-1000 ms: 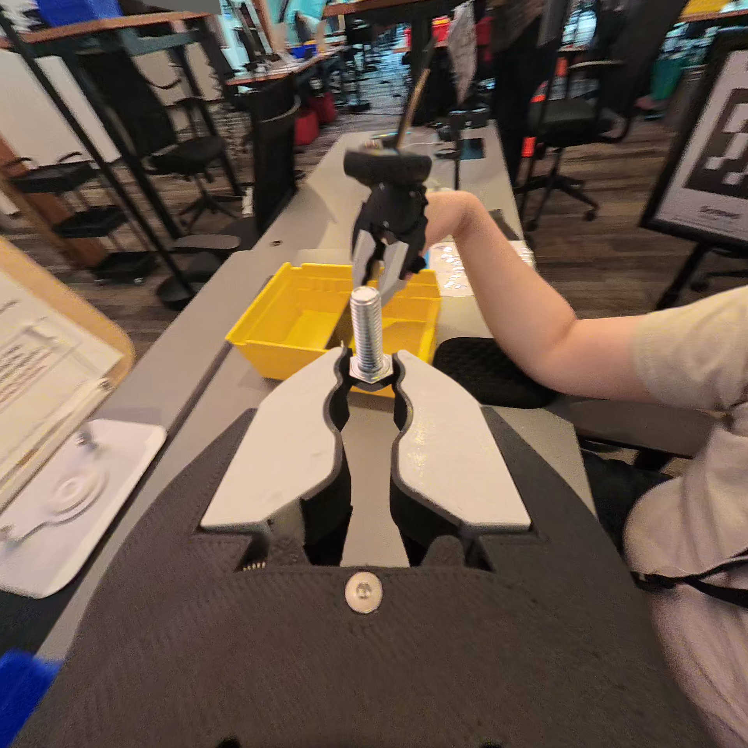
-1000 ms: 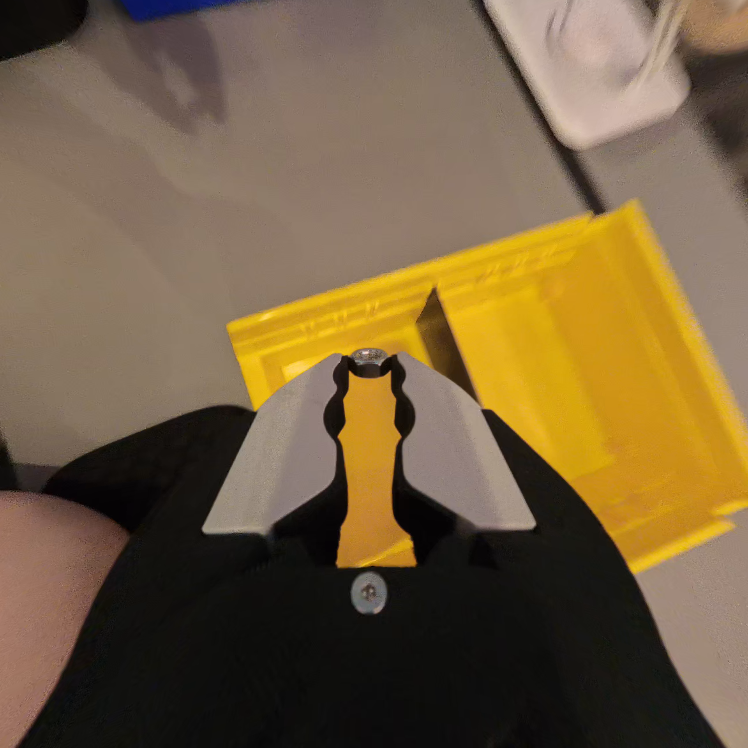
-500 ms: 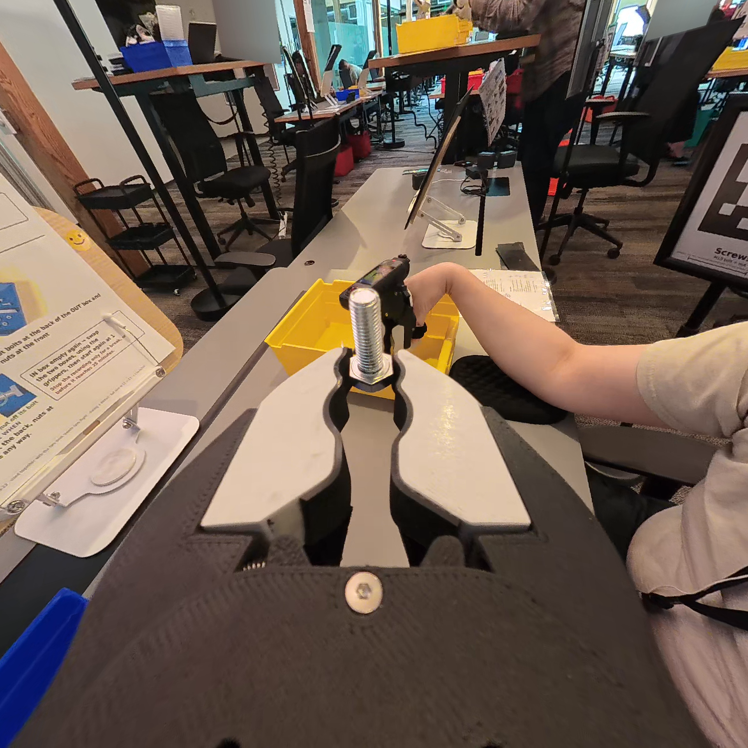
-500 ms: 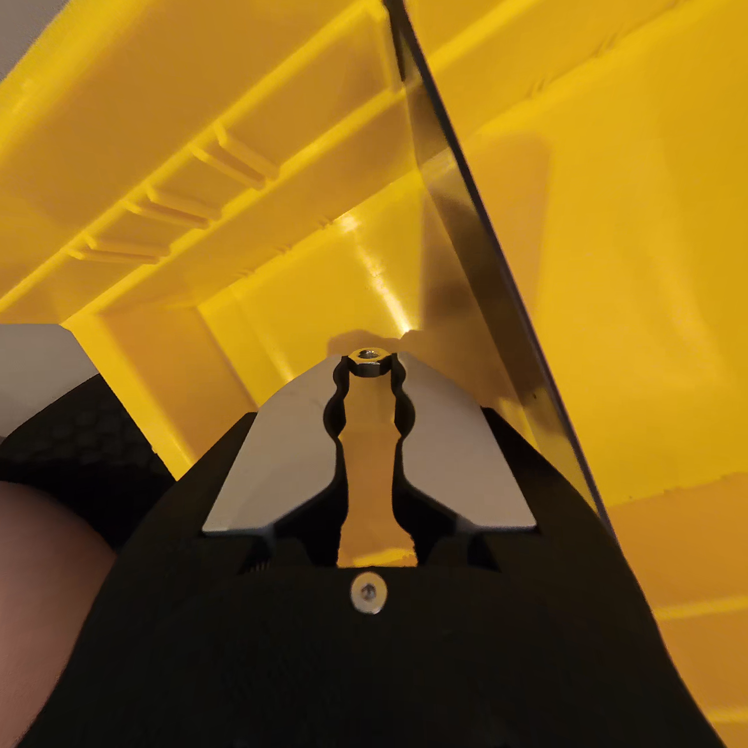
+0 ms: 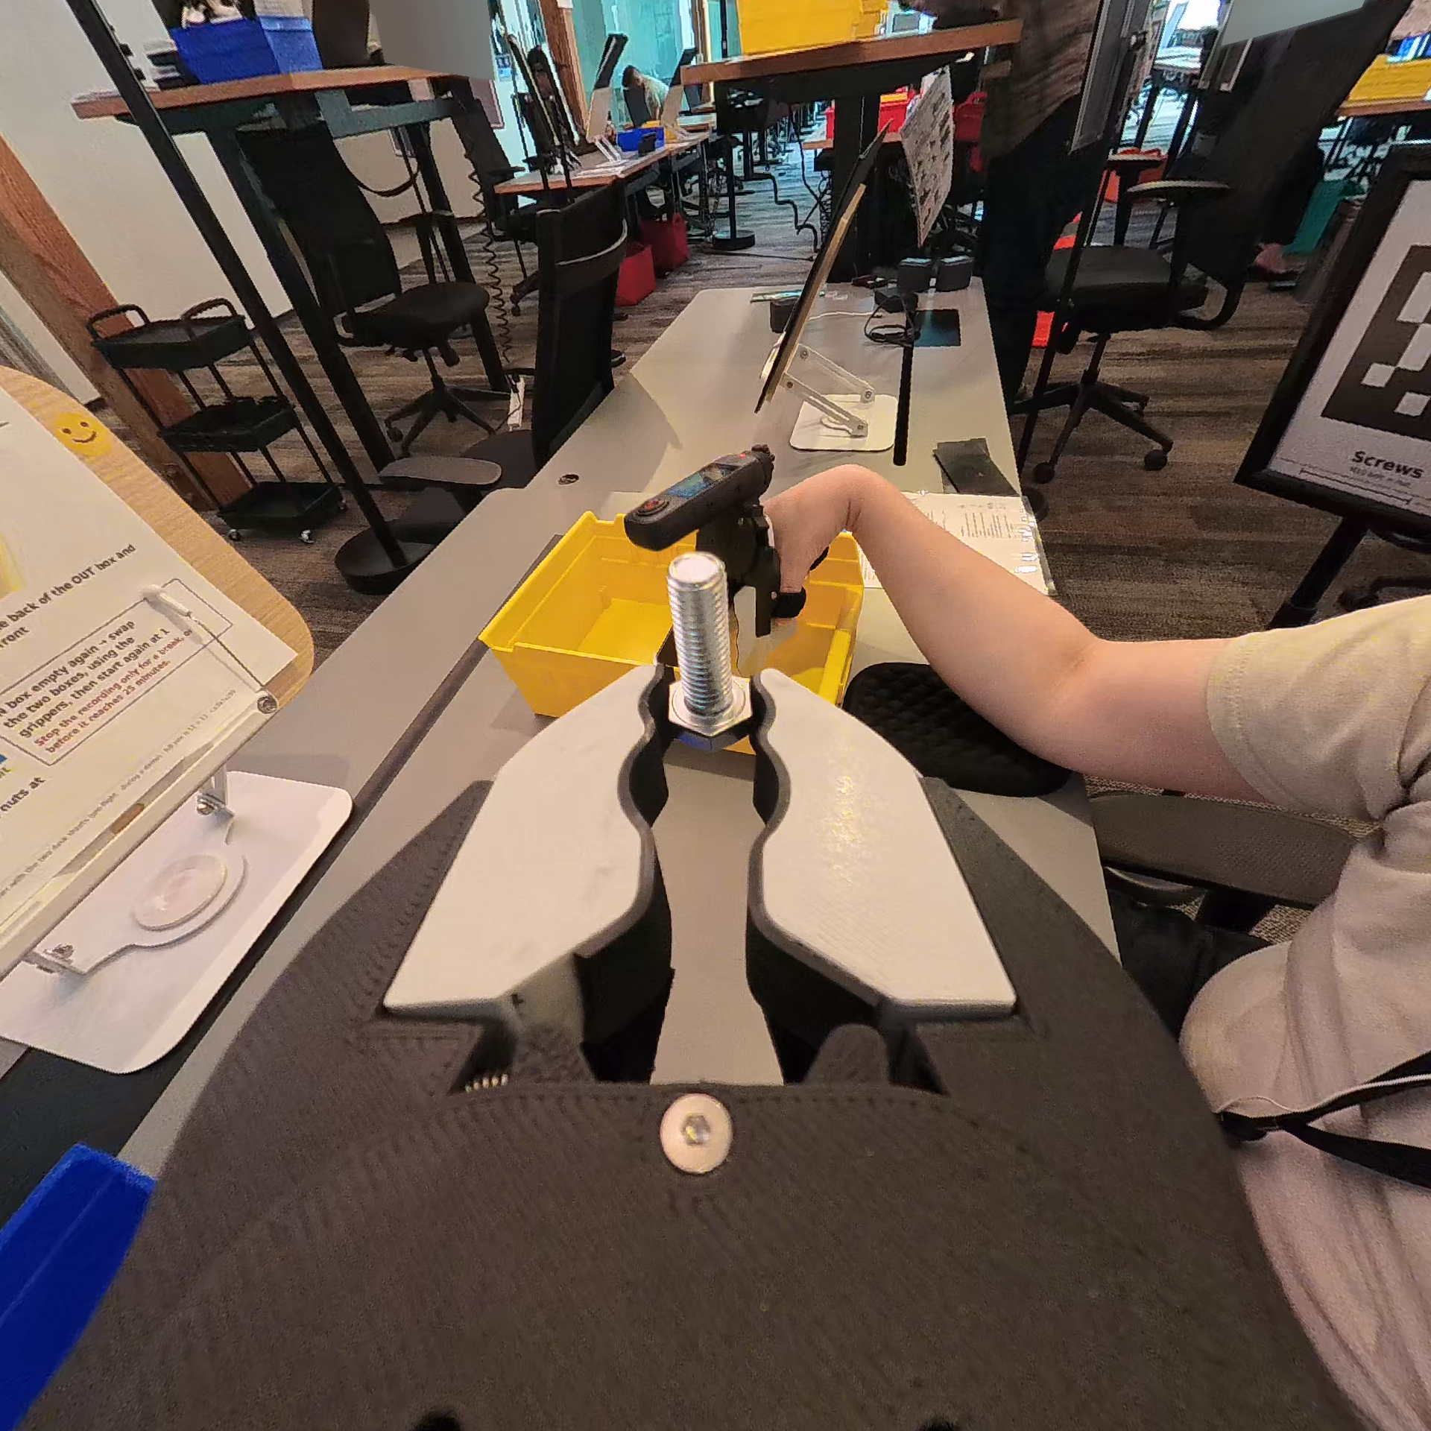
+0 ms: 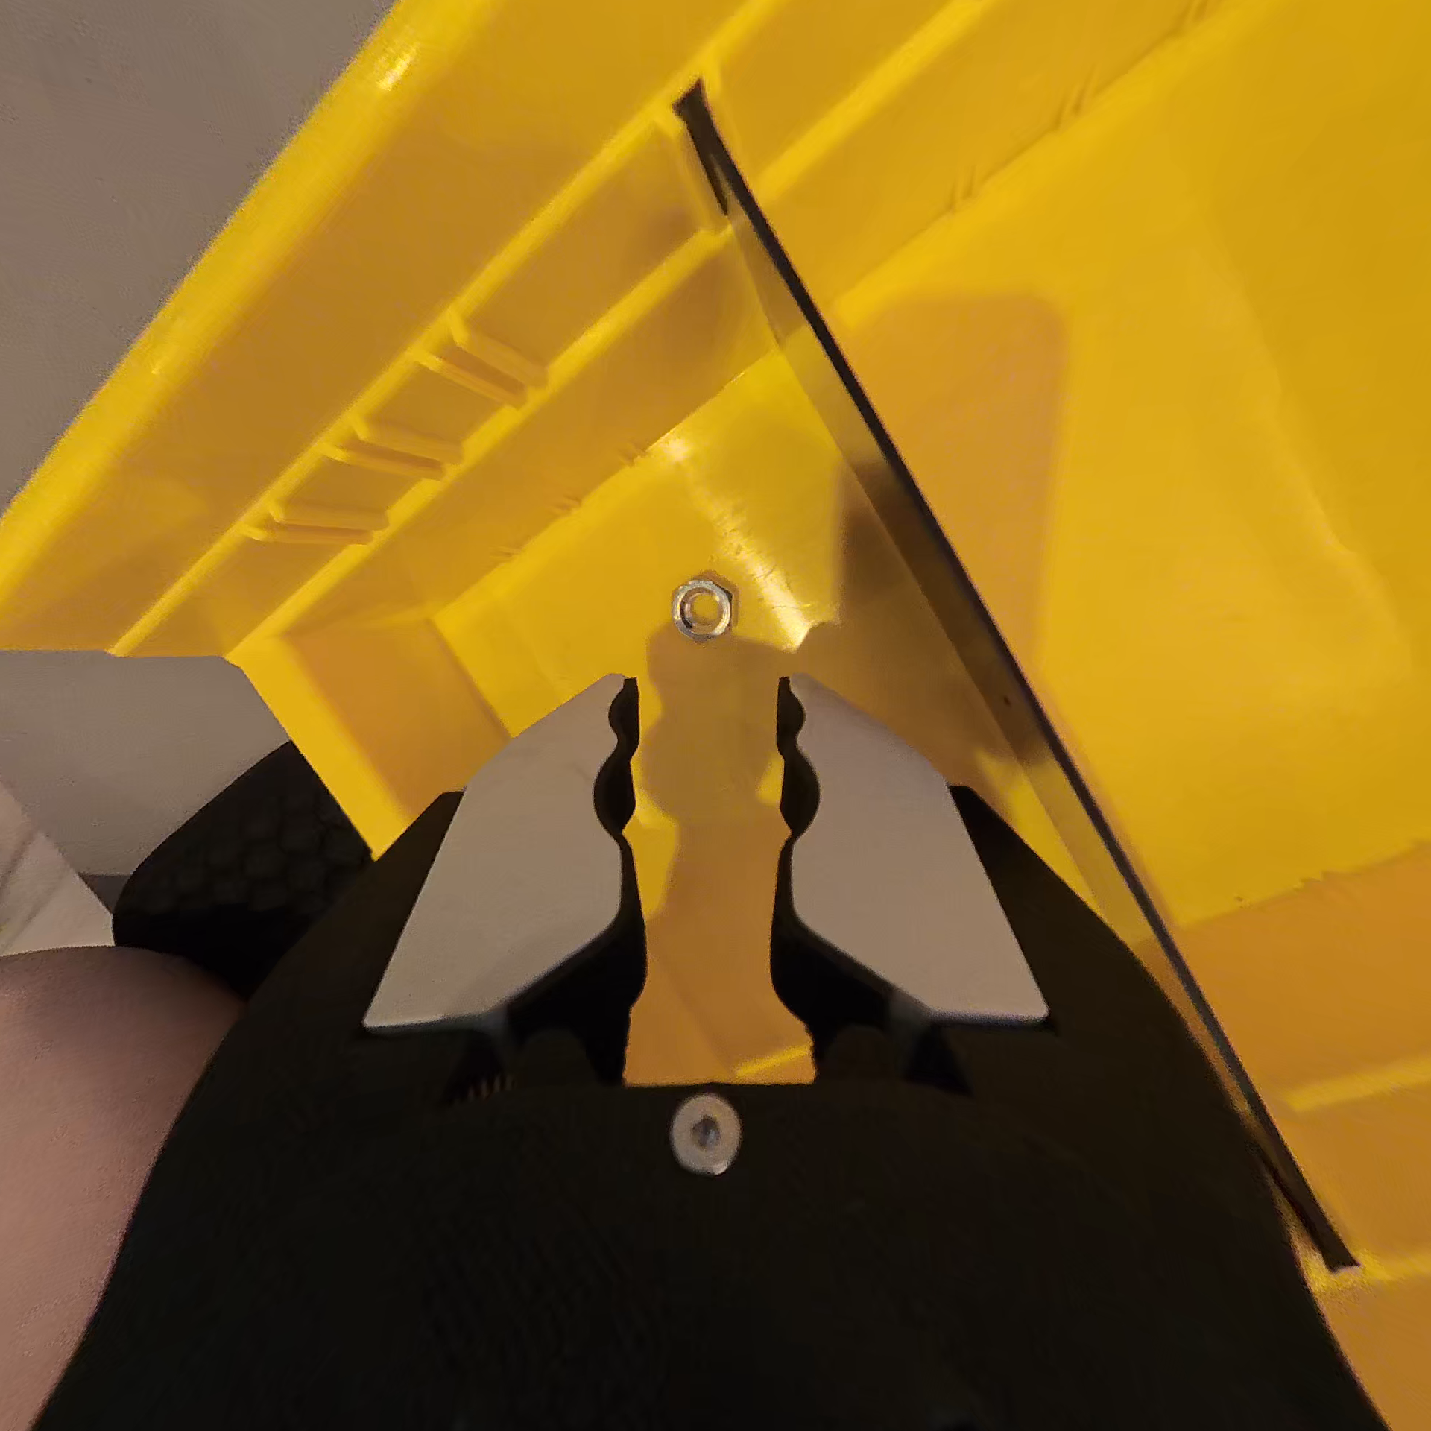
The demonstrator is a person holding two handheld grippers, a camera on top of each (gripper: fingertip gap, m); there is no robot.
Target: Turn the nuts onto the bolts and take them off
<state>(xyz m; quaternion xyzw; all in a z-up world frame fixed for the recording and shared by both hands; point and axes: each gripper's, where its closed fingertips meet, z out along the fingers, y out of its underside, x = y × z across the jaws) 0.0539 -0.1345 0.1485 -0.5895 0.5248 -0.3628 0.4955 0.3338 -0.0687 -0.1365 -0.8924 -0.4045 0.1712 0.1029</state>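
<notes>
My left gripper is shut on the hex head of a silver bolt, which stands upright with its thread up, held above the grey table. My right gripper is open and empty, pointing down into the yellow bin. A small silver nut lies flat on the bin floor just beyond its fingertips, in the compartment left of a dark divider. In the left wrist view the right gripper reaches down into the yellow bin behind the bolt.
A sign on a white stand is at the left, a blue bin corner at the lower left. A black pad lies under the person's forearm. A framed marker board stands at the right. Chairs and desks are beyond. Some 40 cm of space lies between my two pairs of fingers.
My right gripper has opened and let go of the nut, which now lies on the bin floor. It had first gone down into the bin. The left gripper still holds the bolt.
</notes>
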